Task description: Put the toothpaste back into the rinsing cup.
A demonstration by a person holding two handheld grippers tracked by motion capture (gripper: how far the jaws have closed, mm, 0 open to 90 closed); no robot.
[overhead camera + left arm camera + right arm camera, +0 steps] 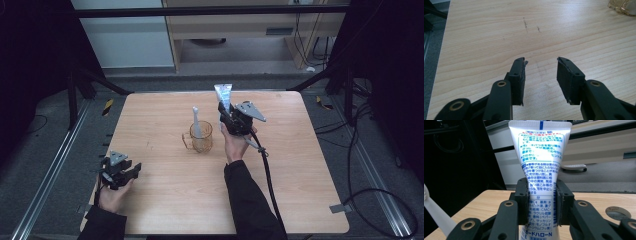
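Item: tube [539,170], upright, crimped end up, clamped across its lower body by the right gripper [228,111]. Position: above the table [300,190], just right of the cup [201,136]. Cup held a toothbrush [196,122], leaning. Long axis of tube stood near vertical; cup mouth lay lower and to the gripper's left. Left gripper [541,75]: jaws apart, empty, well away near the table's left edge. Nearer hand: right.
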